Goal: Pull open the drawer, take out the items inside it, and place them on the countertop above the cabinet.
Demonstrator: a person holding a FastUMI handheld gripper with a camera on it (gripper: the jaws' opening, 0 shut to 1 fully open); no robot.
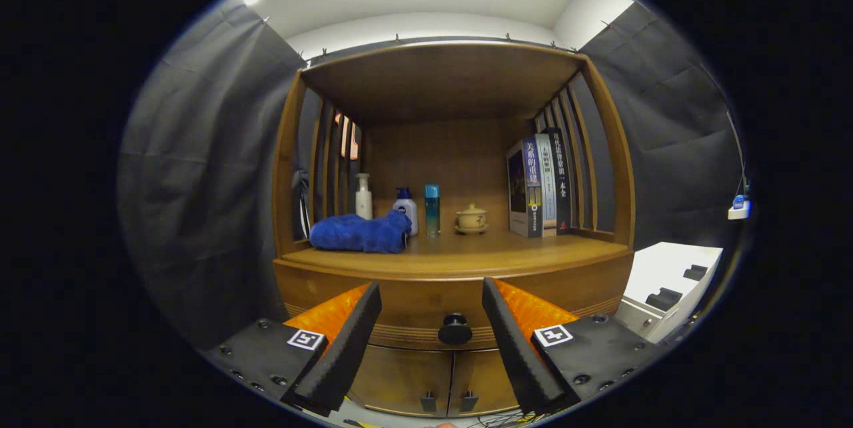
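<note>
Between the 2 spread fingers of the gripper (pixel 432 295), the drawer knob (pixel 455 329) is sitting ungrabbed, drawer (pixel 426 311) looking shut. If it's closing off-center, I'm guessing it's slipping off.

Knob (pixel 455 329) between claw (pixel 432 305) fingers; towel (pixel 360 233) on countertop (pixel 453 256).

Drawer (pixel 433 311) shut, contents hidden. Fingers (pixel 346 328) cover both drawer-front ends. Towel (pixel 360 233) hides the bases of two bottles (pixel 404 208). Book (pixel 533 185) spines too small to read.
</note>
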